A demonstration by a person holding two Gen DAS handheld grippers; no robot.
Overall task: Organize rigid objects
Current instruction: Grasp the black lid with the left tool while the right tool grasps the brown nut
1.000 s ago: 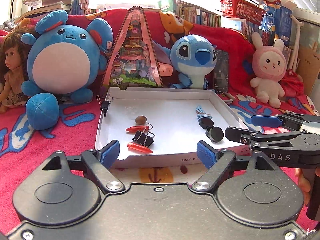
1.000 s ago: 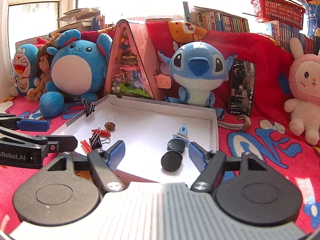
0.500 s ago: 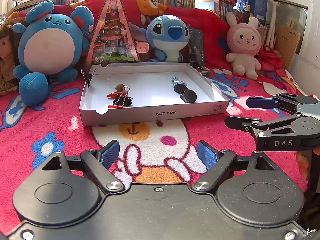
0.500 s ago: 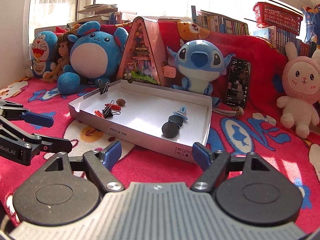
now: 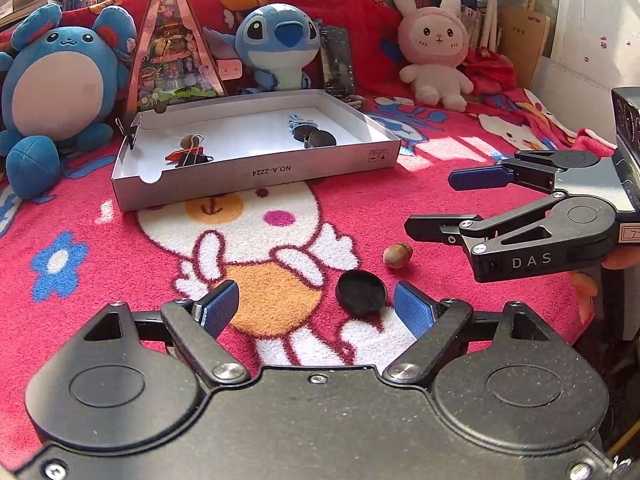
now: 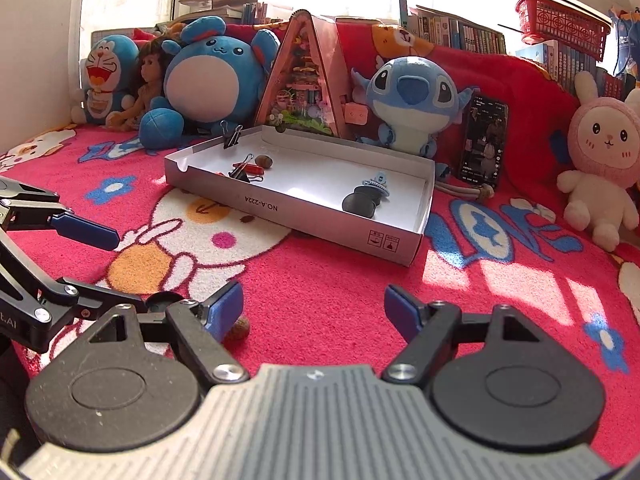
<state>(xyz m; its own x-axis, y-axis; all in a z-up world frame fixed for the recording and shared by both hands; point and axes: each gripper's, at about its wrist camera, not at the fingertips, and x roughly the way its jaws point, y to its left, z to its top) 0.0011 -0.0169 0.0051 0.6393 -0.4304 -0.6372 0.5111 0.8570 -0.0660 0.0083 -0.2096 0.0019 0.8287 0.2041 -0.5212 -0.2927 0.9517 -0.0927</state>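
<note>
A white cardboard box lid (image 5: 280,168) (image 6: 304,204) lies on the red blanket and holds a binder clip (image 5: 192,156), a red piece, a nut, black round caps (image 5: 318,138) (image 6: 358,204) and a blue item. On the blanket near me lie a black cap (image 5: 361,293) and an acorn-like nut (image 5: 397,255) (image 6: 239,326). My left gripper (image 5: 316,308) is open and empty, with the black cap just inside its right finger. My right gripper (image 6: 314,310) is open and empty; it also shows in the left wrist view (image 5: 440,204), beside the nut.
Plush toys line the back: a blue round one (image 5: 60,80), Stitch (image 5: 280,40), a pink bunny (image 5: 434,52). A triangular display house (image 5: 172,52) and a phone (image 6: 482,140) stand behind the box. Books and a red basket (image 6: 560,26) sit on the sill.
Both grippers have pulled back from the box toward the near blanket. The loose black cap and the nut have come into view close to the fingers.
</note>
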